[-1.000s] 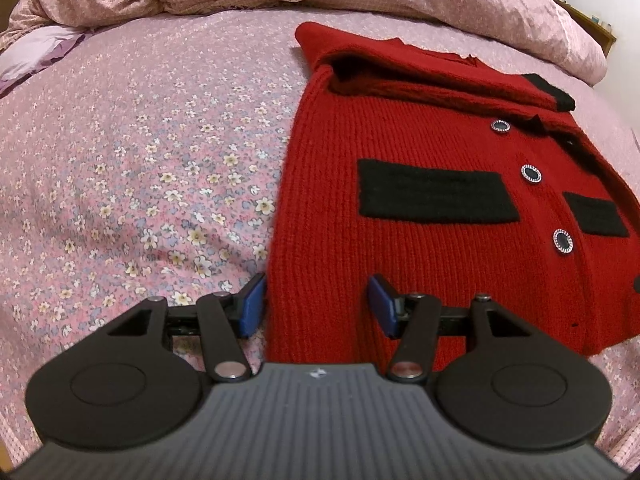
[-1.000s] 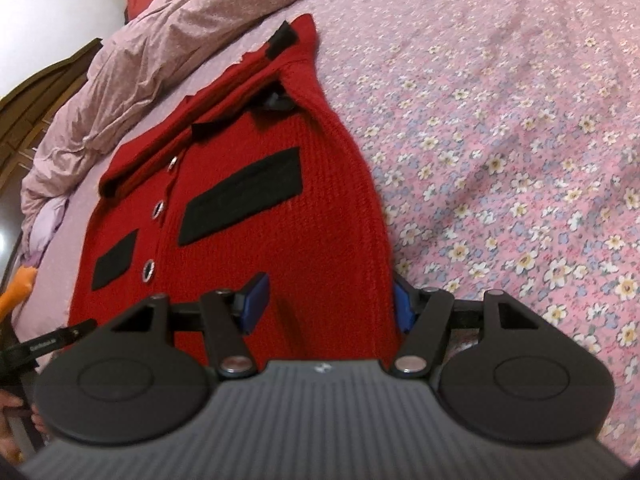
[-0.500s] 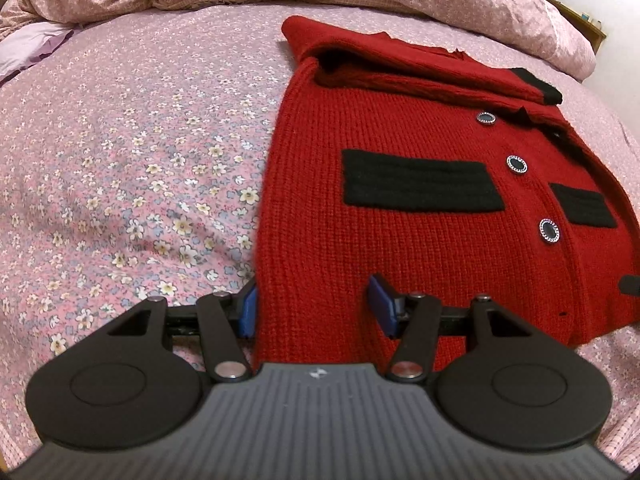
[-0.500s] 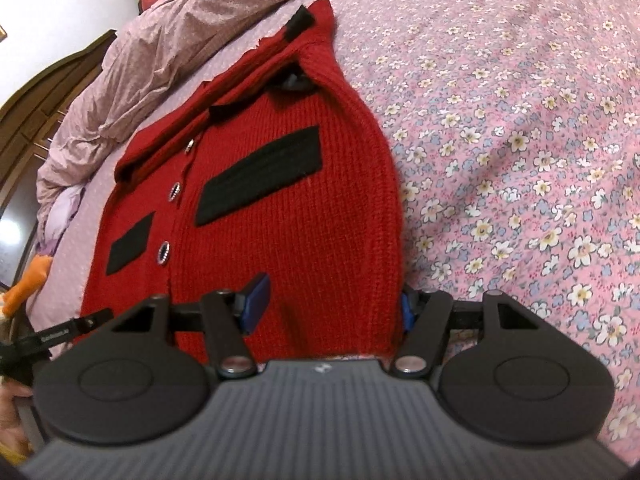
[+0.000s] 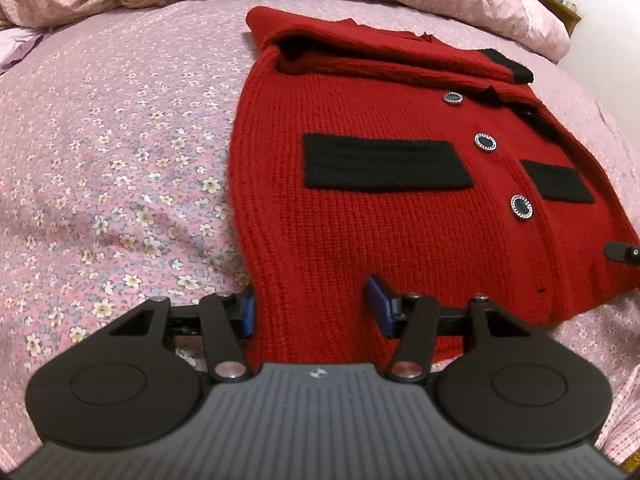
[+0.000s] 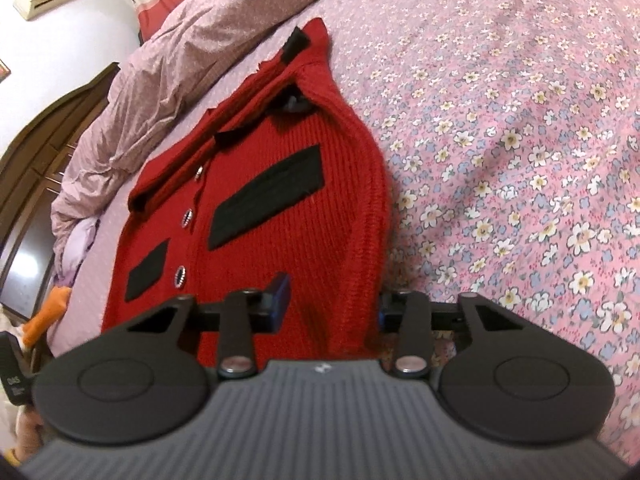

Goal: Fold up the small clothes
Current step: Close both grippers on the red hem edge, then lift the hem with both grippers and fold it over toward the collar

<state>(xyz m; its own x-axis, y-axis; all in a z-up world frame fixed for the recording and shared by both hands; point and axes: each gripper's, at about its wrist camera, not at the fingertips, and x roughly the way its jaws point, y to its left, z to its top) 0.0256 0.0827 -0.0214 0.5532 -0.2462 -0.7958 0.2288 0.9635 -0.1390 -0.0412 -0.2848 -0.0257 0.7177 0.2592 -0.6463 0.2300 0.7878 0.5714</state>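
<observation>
**Both grippers set at the cardigan's hem**

Nearest, the left gripper has fingers wide, straddling the hem's left corner; the right gripper is wide too, over the opposite corner. The cardigan lies flat, buttoned, on the bed, sleeves folded across its far end. Thick knit: soft, floppy, fairly weighty, grippy. Pinch both hem corners, I'd say.
</observation>
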